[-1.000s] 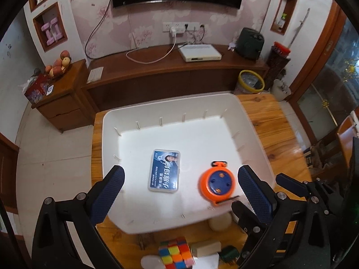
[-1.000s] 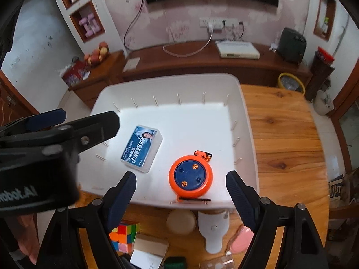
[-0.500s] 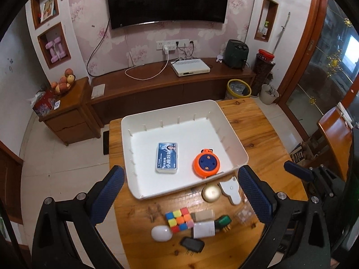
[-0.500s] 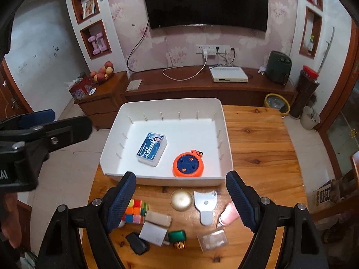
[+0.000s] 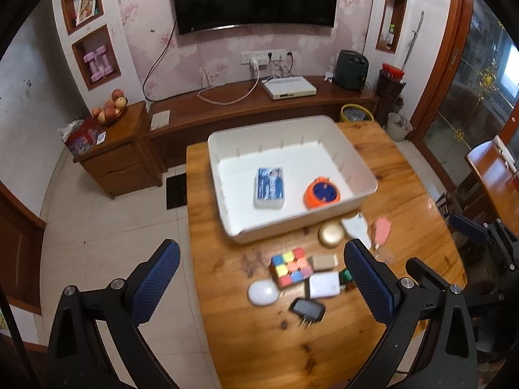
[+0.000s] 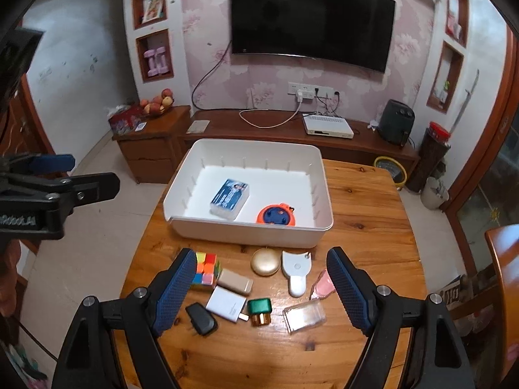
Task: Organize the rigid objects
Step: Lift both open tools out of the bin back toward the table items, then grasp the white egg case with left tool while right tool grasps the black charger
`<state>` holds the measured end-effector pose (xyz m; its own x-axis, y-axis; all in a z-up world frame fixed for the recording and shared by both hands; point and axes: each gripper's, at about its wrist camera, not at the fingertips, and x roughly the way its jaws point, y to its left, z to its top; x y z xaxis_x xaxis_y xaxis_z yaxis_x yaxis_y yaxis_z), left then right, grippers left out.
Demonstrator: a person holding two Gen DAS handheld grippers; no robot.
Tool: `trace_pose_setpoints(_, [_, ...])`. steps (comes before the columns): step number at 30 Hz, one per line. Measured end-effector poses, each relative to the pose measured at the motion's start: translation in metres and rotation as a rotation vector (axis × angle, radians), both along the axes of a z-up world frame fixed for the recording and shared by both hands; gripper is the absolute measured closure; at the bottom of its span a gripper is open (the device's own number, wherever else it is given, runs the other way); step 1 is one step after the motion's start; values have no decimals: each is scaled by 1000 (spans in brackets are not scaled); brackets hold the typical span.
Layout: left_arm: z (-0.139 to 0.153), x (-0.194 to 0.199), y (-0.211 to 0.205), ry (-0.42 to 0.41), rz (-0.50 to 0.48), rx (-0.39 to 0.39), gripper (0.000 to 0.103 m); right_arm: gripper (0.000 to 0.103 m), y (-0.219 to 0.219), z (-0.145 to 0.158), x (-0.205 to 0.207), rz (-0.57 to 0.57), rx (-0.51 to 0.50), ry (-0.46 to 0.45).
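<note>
two items lie in white bin (image 6: 249,236).

Wall television (image 6: 311,22) — fruit bowl (image 6: 159,102)

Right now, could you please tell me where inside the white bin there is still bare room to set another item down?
The white bin is bare along its back wall and in its left part, beside the blue card box. Its front right corner holds the orange reel. The table strip before the bin is crowded, from the colour cube onward.
</note>
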<state>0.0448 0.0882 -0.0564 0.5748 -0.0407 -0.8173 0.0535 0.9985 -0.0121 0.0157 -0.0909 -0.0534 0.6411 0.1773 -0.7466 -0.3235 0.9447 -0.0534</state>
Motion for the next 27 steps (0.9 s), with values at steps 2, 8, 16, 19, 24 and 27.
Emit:
trace_pose_setpoints(2, [-11, -5, 5, 21, 4, -2, 2, 20, 8, -9, -9, 33, -20, 0])
trace_pose_setpoints(8, [-53, -15, 16, 86, 19, 13, 2, 20, 29, -43, -29, 121, -37, 40])
trace_pose_setpoints(16, [-111, -9, 19, 181, -43, 35, 2, 20, 49, -99, -32, 158, -32, 166])
trace_pose_setpoints(19, [-135, -3, 15, 228, -91, 37, 2, 20, 54, -121, -32, 152, -14, 210])
trace_pose_setpoints(24, [-177, 13, 12, 309, -129, 36, 2, 20, 57, -155, -31, 122, 18, 249])
trace_pose_setpoints(27, [-198, 23, 11, 352, -126, 20, 2, 20, 59, -177, -32, 87, 27, 264])
